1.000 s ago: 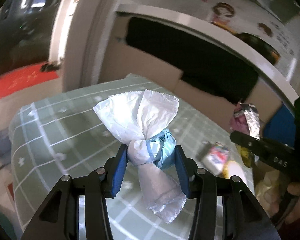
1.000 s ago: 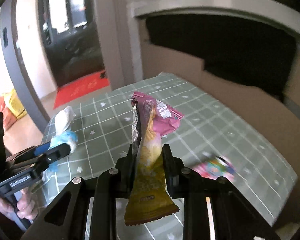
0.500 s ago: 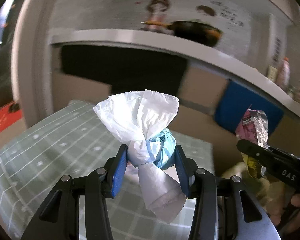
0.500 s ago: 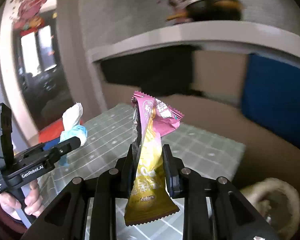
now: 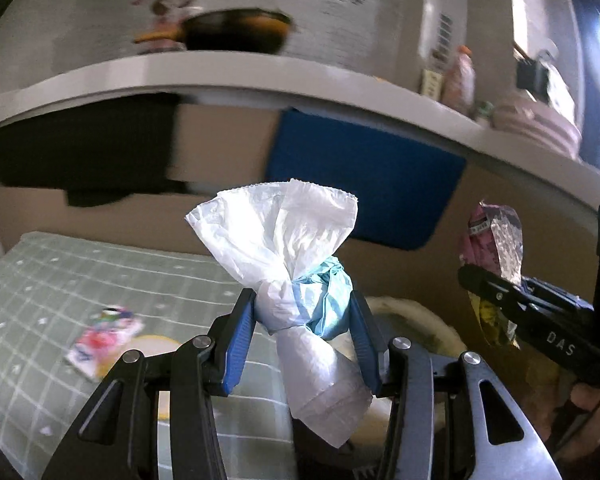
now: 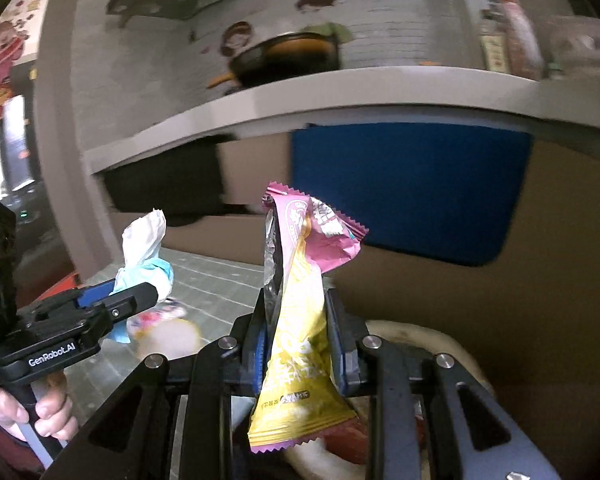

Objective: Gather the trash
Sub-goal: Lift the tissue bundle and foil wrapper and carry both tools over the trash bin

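Note:
My left gripper [image 5: 302,314] is shut on a knotted white and light-blue plastic bag [image 5: 288,248], held above the table's right edge. The bag also shows in the right wrist view [image 6: 146,254]. My right gripper [image 6: 296,320] is shut on a pink and yellow snack wrapper [image 6: 300,300], held upright; the wrapper also shows in the left wrist view [image 5: 494,240]. Below and ahead of both grippers is a cream round bin [image 6: 432,340], also visible in the left wrist view [image 5: 416,320]. A colourful wrapper [image 5: 106,336] lies on the green checked tablecloth [image 5: 60,280].
A pale round item [image 5: 156,346] lies next to the colourful wrapper. Behind stands a brown cabinet front with a blue panel [image 5: 364,184] under a white counter [image 5: 260,76] bearing a dark pan [image 5: 236,32] and bottles.
Both grippers have swung right from over the table toward the cream bin, still holding their items. The bin has come into view below them.

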A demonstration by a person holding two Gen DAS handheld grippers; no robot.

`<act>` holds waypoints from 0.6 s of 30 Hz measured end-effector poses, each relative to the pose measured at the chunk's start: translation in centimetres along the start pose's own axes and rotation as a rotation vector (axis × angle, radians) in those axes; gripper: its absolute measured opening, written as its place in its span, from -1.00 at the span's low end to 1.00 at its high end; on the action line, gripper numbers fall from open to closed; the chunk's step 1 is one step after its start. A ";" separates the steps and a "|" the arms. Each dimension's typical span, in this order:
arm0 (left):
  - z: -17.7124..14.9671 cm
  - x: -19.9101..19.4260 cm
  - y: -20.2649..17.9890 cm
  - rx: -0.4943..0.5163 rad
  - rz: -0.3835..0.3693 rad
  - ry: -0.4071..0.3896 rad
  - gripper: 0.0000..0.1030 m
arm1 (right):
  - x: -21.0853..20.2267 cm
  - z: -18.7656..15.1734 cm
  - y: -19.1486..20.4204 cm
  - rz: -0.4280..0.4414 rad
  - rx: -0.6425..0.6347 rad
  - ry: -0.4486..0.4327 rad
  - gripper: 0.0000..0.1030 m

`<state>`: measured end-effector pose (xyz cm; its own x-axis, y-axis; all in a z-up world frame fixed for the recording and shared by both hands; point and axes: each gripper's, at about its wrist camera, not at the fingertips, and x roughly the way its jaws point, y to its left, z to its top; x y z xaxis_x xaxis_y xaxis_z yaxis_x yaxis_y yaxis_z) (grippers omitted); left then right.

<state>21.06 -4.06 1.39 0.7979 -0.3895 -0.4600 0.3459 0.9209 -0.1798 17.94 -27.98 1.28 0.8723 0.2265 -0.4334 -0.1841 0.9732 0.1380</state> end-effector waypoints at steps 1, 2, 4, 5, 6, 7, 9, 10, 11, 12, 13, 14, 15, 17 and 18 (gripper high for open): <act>-0.1 0.5 -0.6 0.007 -0.008 0.012 -0.09 | -0.2 -0.3 -0.8 -0.020 0.006 0.000 -0.54; -0.3 1.3 -1.5 0.016 -0.018 0.029 -0.09 | -0.3 -0.6 -1.6 -0.036 0.017 0.002 -0.54; -0.3 2.3 -2.6 0.031 -0.027 0.046 -0.09 | -0.2 -1.1 -3.0 -0.052 0.045 0.009 -0.54; -0.5 2.9 -3.2 0.044 -0.028 0.055 -0.09 | -0.2 -1.4 -3.6 -0.060 0.057 0.011 -0.54; -0.8 3.2 -3.7 0.053 -0.029 0.061 -0.09 | -0.2 -1.7 -4.1 -0.068 0.068 0.013 -0.54; -0.9 3.6 -4.0 0.061 -0.031 0.069 -0.09 | 0.0 -1.9 -4.6 -0.075 0.080 0.017 -0.54; -1.2 4.3 -4.7 0.072 -0.038 0.082 -0.09 | 0.0 -2.4 -5.9 -0.088 0.105 0.025 -0.54; -1.4 4.5 -5.0 0.077 -0.040 0.086 -0.09 | -0.1 -2.8 -6.4 -0.094 0.113 0.029 -0.54; -1.6 4.9 -5.3 0.084 -0.042 0.091 -0.09 | 0.0 -3.1 -6.8 -0.102 0.119 0.033 -0.54; -1.7 5.0 -5.6 0.088 -0.044 0.094 -0.09 | 0.1 -3.4 -7.3 -0.111 0.127 0.037 -0.54; -1.9 5.3 -5.8 0.093 -0.047 0.099 -0.09 | 0.3 -3.5 -7.5 -0.114 0.132 0.040 -0.54; -2.1 5.7 -6.2 0.097 -0.049 0.107 -0.09 | 0.2 -3.8 -7.8 -0.116 0.139 0.043 -0.54; -2.2 6.1 -6.3 0.100 -0.051 0.113 -0.09 | 0.3 -4.0 -8.1 -0.119 0.146 0.046 -0.54; -2.6 6.7 -6.6 0.105 -0.055 0.124 -0.09 | 0.7 -4.4 -8.7 -0.124 0.158 0.054 -0.54; -2.7 6.9 -6.7 0.106 -0.056 0.128 -0.09 | 0.8 -4.5 -8.9 -0.124 0.162 0.058 -0.54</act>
<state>22.93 -12.88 -2.89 0.7088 -0.4289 -0.5600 0.4438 0.8882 -0.1185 18.25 -36.30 -4.36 0.8553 0.1119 -0.5059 0.0023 0.9756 0.2197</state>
